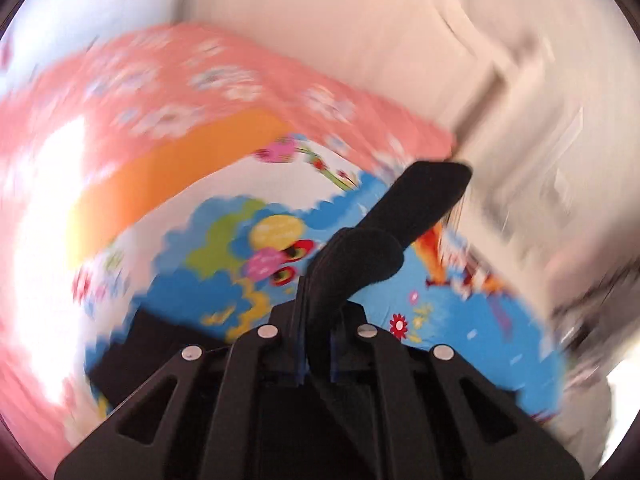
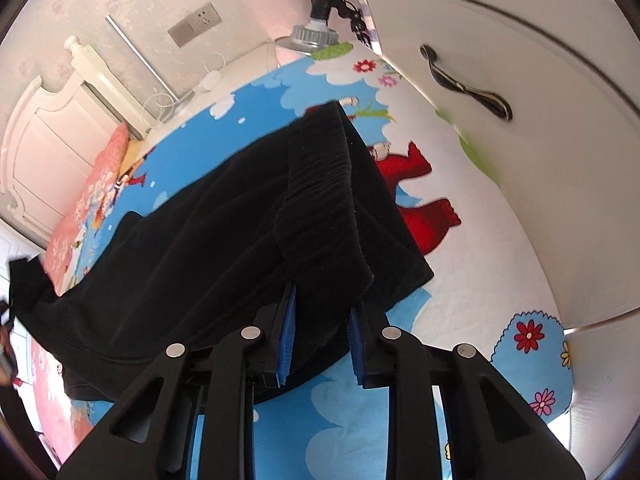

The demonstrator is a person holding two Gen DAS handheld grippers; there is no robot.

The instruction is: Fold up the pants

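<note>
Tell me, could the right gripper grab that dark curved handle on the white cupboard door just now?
Probably not as things stand. The right gripper is shut on the black pants, so its jaws are busy. Nothing lies in front of the handle on the cupboard door, but the pants would have to be dropped first.

On the bed we find the pants spread from its middle toward the left edge, their waistband end nearest us between the fingers of the right gripper. A pillow lies at the far left edge, before the headboard. A wardrobe door stands beyond the right edge.
</note>
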